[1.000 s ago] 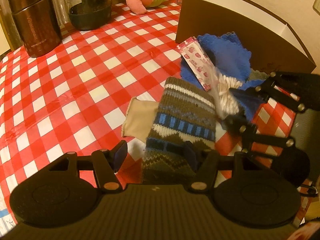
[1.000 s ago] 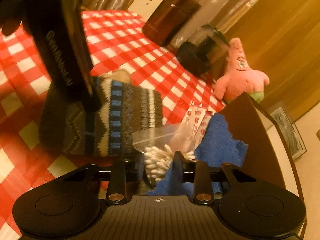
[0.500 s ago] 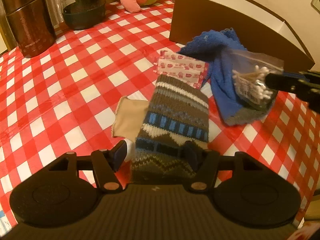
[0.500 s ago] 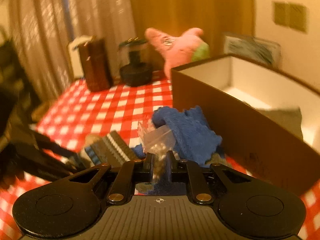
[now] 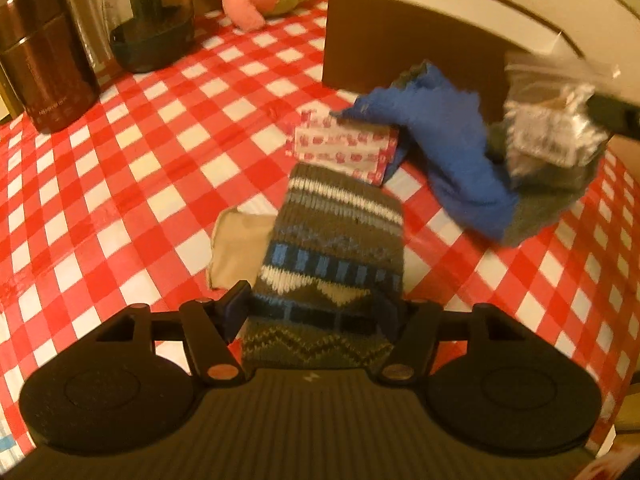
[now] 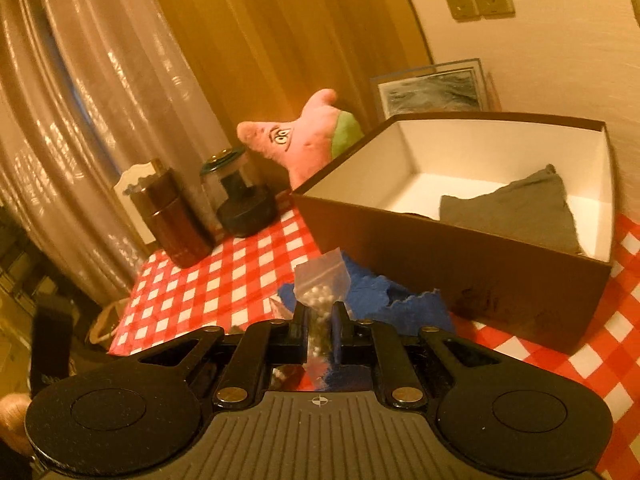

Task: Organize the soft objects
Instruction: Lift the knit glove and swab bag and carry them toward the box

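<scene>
So right gripper (image 6: pixel 318 330) is pinched tight on the swab bag (image 6: pixel 320 284) — box (image 6: pixel 472 256) sits ahead-right; left gripper (image 5: pixel 312 316) gapes, straddling the knit sock (image 5: pixel 332 248).

The right tool (image 6: pixel 319 320) pinches a clear bag of cotton swabs (image 6: pixel 320 286) above the blue cloth (image 6: pixel 384 300); right, the open box (image 6: pixel 480 264) holds a grey cloth (image 6: pixel 516 208)

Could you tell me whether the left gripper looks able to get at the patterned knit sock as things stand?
Probably yes. The left gripper is open, with the knit sock lying between its fingers, and nothing covers that end. The right gripper is off to the side, shut on a bag of cotton swabs.
</scene>
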{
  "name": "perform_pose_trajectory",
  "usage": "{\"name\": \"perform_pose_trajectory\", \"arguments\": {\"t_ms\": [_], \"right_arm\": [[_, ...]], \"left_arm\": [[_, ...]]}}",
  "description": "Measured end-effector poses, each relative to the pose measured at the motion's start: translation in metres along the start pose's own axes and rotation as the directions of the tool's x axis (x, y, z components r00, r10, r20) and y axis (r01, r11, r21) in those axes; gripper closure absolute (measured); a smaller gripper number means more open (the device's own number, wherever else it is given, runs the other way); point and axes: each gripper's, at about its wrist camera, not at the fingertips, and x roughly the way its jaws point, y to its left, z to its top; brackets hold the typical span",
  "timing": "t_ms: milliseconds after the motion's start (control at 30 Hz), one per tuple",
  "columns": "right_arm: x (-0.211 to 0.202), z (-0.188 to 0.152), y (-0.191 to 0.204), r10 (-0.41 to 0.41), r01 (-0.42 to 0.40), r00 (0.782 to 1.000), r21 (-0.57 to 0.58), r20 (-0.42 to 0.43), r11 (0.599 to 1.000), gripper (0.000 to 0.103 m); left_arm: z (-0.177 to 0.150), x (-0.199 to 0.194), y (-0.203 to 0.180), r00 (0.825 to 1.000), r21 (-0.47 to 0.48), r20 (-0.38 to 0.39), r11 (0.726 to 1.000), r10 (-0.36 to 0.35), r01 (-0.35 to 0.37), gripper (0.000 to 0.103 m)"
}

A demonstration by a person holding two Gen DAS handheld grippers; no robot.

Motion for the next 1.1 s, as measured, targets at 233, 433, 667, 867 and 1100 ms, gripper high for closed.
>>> {"name": "perform_pose_trajectory", "arguments": {"t_ms": [233,433,667,867,1100], "right_arm": [[-0.025,0.008,-0.004,0.026,-0.029,0.998,0.056,0.057,0.998,0.092],[-0.041,0.011,-0.014,0.024,-0.034,0.997,0.136,0.075,0.99,0.092],[-0.05,-0.003,-0.051,0.01,-0.017,1.0,0.351,0.021,0.936,0.092],[-0.03,-0.041,-0.05,-0.117,0.151,0.976,0.187,-0.182,0.971,0.091],[-0.028,-0.054,-0.046,-0.196,0.219,0.955,0.082,-0.224,0.972,0.038]], "left_arm": [[-0.003,0.004,-0.001,1.0,0.011,0.0,1.0,0.005,-0.005,0.055],[-0.004,-0.003,-0.005,0.999,0.035,0.032,0.999,0.008,-0.009,0.09],[-0.005,-0.005,-0.009,0.999,0.047,0.037,0.999,0.024,-0.025,0.092],[-0.006,-0.007,-0.011,0.999,0.048,0.037,0.998,0.026,-0.028,0.092],[-0.005,-0.007,-0.011,0.999,0.039,0.032,0.999,0.028,-0.029,0.091]]}}
